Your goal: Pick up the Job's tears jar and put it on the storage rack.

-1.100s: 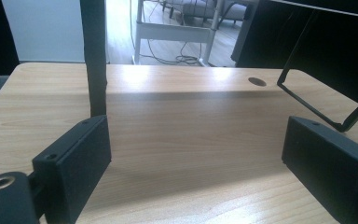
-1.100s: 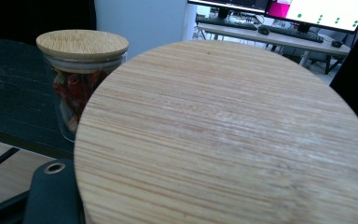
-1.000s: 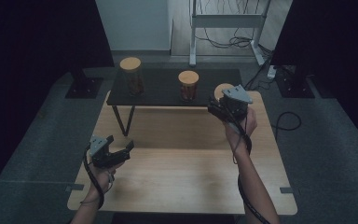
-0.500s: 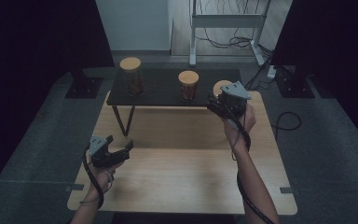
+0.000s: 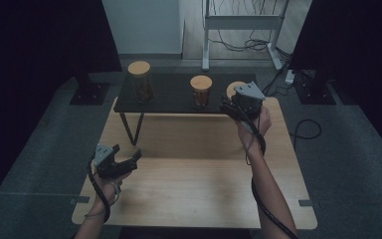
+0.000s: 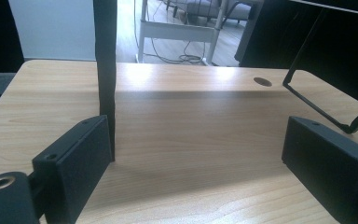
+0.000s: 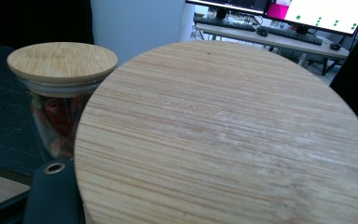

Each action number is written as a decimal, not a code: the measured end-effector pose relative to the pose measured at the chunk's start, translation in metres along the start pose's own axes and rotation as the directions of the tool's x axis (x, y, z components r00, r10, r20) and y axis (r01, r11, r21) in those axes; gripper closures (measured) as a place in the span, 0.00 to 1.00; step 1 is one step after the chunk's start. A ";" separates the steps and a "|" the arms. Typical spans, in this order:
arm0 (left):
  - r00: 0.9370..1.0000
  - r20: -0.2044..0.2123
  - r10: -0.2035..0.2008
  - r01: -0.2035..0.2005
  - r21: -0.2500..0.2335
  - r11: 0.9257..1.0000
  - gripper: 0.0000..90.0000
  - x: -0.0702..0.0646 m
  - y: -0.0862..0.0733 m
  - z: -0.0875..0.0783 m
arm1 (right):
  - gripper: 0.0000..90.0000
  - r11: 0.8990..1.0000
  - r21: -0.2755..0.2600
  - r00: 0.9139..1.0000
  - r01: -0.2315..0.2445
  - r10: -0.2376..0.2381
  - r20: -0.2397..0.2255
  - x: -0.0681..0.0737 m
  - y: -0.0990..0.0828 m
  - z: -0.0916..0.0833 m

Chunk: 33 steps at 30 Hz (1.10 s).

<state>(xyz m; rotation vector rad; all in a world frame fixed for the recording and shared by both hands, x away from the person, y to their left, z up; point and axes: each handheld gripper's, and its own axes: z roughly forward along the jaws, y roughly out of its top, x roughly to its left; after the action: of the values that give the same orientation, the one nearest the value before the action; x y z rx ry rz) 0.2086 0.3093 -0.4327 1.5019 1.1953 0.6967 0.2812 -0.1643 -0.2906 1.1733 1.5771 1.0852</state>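
My right gripper (image 5: 230,102) hovers at the right end of a low black shelf (image 5: 174,94), shut with a round wooden lid (image 5: 235,88) at its tips. In the right gripper view that lid (image 7: 228,135) lies close over the jaws. It hides the grip and whatever is under it, leaving one black finger (image 7: 51,198) showing. A glass jar with a wooden lid (image 7: 61,93) stands just behind; from above that jar (image 5: 200,90) is mid-shelf. My left gripper (image 5: 132,158) is open over the table's near left, with nothing between its jaws (image 6: 196,158).
A taller lidded jar (image 5: 140,79) stands at the shelf's left end. The shelf rests on thin black legs (image 6: 106,79) on the wooden table (image 5: 189,174), one right in front of the left gripper. Cables trail from both grippers. A white stand (image 5: 238,22) is behind.
The right gripper and the wooden lid have shifted together a little toward the far side of the shelf. The left gripper has stayed where it was.
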 end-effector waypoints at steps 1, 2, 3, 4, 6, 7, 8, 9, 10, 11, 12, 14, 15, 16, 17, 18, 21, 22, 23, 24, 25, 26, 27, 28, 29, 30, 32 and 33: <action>1.000 -0.001 0.000 0.000 0.000 1.000 0.09 0.000 0.000 0.000 | 0.28 1.000 0.001 1.000 0.000 0.000 0.001 0.000 0.000 0.001; 1.000 -0.001 -0.002 0.002 0.001 1.000 0.09 0.000 0.000 0.000 | 0.28 1.000 0.002 1.000 -0.001 0.001 0.001 0.000 0.000 0.003; 1.000 -0.001 -0.002 0.002 0.001 1.000 0.09 0.000 0.000 0.000 | 0.28 1.000 0.004 1.000 -0.003 0.003 0.002 -0.001 0.000 0.004; 1.000 -0.001 -0.003 0.003 0.001 1.000 0.09 0.001 0.000 0.000 | 0.28 1.000 0.005 1.000 -0.004 0.004 0.002 -0.001 0.000 0.005; 1.000 -0.002 -0.005 0.005 0.002 1.000 0.09 0.001 0.000 0.000 | 0.28 1.000 0.007 1.000 -0.004 0.004 0.005 -0.001 0.000 0.007; 1.000 -0.003 -0.005 0.005 0.002 1.000 0.08 0.001 0.000 0.000 | 0.28 1.000 0.009 1.000 -0.006 0.006 0.005 -0.001 0.000 0.008; 1.000 -0.003 -0.005 0.005 0.002 1.000 0.09 0.001 0.000 0.000 | 0.28 1.000 0.010 1.000 -0.008 0.008 0.005 -0.002 0.000 0.009; 1.000 -0.004 -0.005 0.005 0.002 1.000 0.09 0.001 0.000 0.001 | 0.28 1.000 0.011 1.000 -0.010 0.010 0.006 -0.002 0.001 0.010; 1.000 -0.004 -0.006 0.006 0.002 1.000 0.09 0.001 0.000 0.001 | 0.28 1.000 0.012 1.000 -0.010 0.010 0.005 -0.002 0.001 0.011; 1.000 -0.004 -0.006 0.006 0.002 1.000 0.09 0.001 0.000 0.001 | 0.28 1.000 0.013 1.000 -0.010 0.010 0.006 -0.002 0.001 0.012; 1.000 -0.005 -0.006 0.006 0.002 1.000 0.09 0.001 0.000 0.001 | 0.28 1.000 0.015 1.000 -0.010 0.010 0.008 -0.002 0.001 0.013; 1.000 -0.006 -0.006 0.006 0.002 1.000 0.09 0.002 0.000 0.001 | 0.28 1.000 0.017 1.000 -0.008 0.007 0.009 -0.002 0.002 0.015; 1.000 -0.006 -0.006 0.006 0.001 1.000 0.09 0.002 0.000 0.001 | 0.28 1.000 0.017 1.000 -0.008 0.008 0.009 -0.002 0.002 0.016; 1.000 -0.006 -0.005 0.005 0.002 1.000 0.08 0.002 0.000 0.001 | 0.28 1.000 0.018 1.000 -0.008 0.008 0.009 -0.002 0.002 0.017; 1.000 -0.006 -0.005 0.005 0.003 1.000 0.09 0.002 0.000 0.001 | 0.28 1.000 0.019 1.000 -0.008 0.008 0.009 -0.002 0.003 0.018; 1.000 -0.007 -0.005 0.005 0.003 1.000 0.09 0.002 0.000 0.001 | 0.28 1.000 0.019 1.000 -0.009 0.008 0.010 -0.002 0.003 0.019; 1.000 -0.007 -0.006 0.006 0.003 1.000 0.09 0.002 -0.001 0.001 | 0.28 1.000 0.018 1.000 -0.012 0.012 0.010 -0.002 0.003 0.021; 1.000 -0.007 -0.006 0.006 0.003 1.000 0.09 0.002 -0.001 0.001 | 0.28 1.000 0.018 1.000 -0.013 0.013 0.009 -0.002 0.003 0.021; 1.000 -0.008 -0.006 0.006 0.003 1.000 0.09 0.002 -0.001 0.001 | 0.28 1.000 0.018 1.000 -0.014 0.014 0.009 -0.002 0.003 0.022; 1.000 -0.008 -0.006 0.006 0.004 1.000 0.09 0.002 0.000 0.001 | 0.28 1.000 0.018 1.000 -0.015 0.015 0.010 -0.002 0.003 0.022; 1.000 -0.008 -0.006 0.006 0.005 1.000 0.09 0.003 0.000 0.001 | 0.28 1.000 0.017 1.000 -0.017 0.016 0.010 -0.003 0.003 0.023; 1.000 -0.009 -0.006 0.006 0.005 1.000 0.09 0.003 0.000 0.001 | 0.28 1.000 0.017 1.000 -0.018 0.017 0.011 -0.003 0.004 0.024; 1.000 -0.009 -0.007 0.007 0.005 1.000 0.09 0.003 0.000 0.001 | 0.28 1.000 0.018 1.000 -0.018 0.018 0.012 -0.003 0.004 0.024; 1.000 -0.010 -0.007 0.007 0.005 1.000 0.09 0.003 0.000 0.001 | 0.28 1.000 0.018 1.000 -0.019 0.019 0.012 -0.003 0.004 0.025; 1.000 -0.011 -0.007 0.007 0.004 1.000 0.09 0.003 0.000 0.001 | 0.28 1.000 0.019 1.000 -0.020 0.020 0.013 -0.003 0.004 0.026; 1.000 -0.011 -0.008 0.008 0.004 1.000 0.09 0.003 0.000 0.001 | 0.28 1.000 0.019 1.000 -0.021 0.020 0.014 -0.003 0.005 0.027; 1.000 -0.013 -0.009 0.009 0.004 1.000 0.09 0.004 0.000 0.001 | 0.28 1.000 0.020 1.000 -0.023 0.023 0.015 -0.003 0.005 0.029; 1.000 -0.013 -0.010 0.010 0.004 1.000 0.09 0.004 0.000 0.001 | 0.28 1.000 0.021 1.000 -0.023 0.023 0.015 -0.003 0.005 0.030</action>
<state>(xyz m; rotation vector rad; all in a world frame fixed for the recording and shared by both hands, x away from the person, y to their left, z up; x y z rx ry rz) 0.2105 0.3124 -0.4340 1.4962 1.2138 0.6989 0.3112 -0.1621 -0.2931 1.2131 1.5705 1.0749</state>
